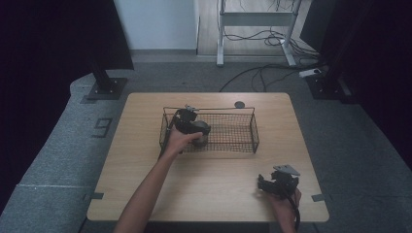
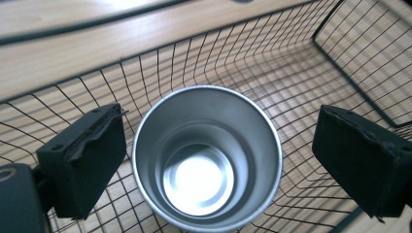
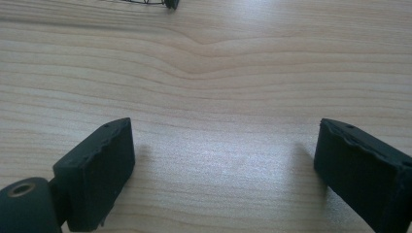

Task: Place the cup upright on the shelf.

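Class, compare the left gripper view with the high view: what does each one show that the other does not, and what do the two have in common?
The left gripper view alone shows the inside of the metal cup, empty and shiny, standing upright between the open jaws of the left tool with a gap on each side. The high view alone shows the right tool resting near the table's front right corner, and the whole wire basket outline. Both show the cup inside the basket on the wooden table.

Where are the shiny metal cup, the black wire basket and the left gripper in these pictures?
shiny metal cup point(image 2: 206, 160): left gripper view, on its inner wall.
black wire basket point(image 1: 233, 132): high view, on its mesh floor.
left gripper point(image 2: 214, 155): left gripper view, midway between its open jaws, over the cup.
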`<state>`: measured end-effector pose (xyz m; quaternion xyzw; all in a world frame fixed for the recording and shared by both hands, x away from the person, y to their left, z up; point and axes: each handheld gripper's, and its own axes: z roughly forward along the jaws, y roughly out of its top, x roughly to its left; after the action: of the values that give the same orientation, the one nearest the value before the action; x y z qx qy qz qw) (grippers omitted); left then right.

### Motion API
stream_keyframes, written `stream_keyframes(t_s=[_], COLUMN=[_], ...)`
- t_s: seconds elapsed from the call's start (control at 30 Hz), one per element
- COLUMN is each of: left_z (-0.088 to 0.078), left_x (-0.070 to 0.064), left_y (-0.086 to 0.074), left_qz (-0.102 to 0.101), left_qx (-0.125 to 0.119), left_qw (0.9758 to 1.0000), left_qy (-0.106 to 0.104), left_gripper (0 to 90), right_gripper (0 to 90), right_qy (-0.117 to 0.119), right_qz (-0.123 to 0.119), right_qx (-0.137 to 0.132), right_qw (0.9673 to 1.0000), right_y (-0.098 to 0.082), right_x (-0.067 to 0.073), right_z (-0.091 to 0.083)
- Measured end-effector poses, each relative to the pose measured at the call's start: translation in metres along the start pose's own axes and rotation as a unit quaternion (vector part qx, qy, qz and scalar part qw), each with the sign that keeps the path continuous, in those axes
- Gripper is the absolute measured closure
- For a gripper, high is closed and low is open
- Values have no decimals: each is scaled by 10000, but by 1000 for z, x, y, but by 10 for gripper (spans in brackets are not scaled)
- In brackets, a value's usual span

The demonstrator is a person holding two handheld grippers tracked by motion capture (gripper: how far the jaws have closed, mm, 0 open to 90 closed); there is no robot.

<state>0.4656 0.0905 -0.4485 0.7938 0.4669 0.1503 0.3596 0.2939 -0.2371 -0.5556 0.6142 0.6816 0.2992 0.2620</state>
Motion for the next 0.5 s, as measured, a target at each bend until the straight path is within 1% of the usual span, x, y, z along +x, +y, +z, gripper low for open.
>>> stream_keyframes(t_s=[0.13,0.2,0.27,0.37,0.5], left_z=[-17,-27,-36,-46,-58], left_x=[-6,-10,-13,-17,-18], left_y=[1,0,-2,-8,-17], left_qz=[96,161,238,290,307], left_qx=[-285,-472,-552,-632,-699], left_qw=[9995,9987,9980,9970,9956], left_qy=[-15,-89,-193,-340,-542], left_gripper=[62,69,69,69,85], right_gripper=[76,76,76,77,78], right_qy=[0,1,4,13,13], right_qz=[0,0,-6,-15,-19], right_qx=[-1,-1,-2,-3,4], right_qw=[10000,10000,10000,10000,10000], right_y=[0,0,0,0,0], right_x=[0,0,0,0,0], right_z=[0,0,0,0,0])
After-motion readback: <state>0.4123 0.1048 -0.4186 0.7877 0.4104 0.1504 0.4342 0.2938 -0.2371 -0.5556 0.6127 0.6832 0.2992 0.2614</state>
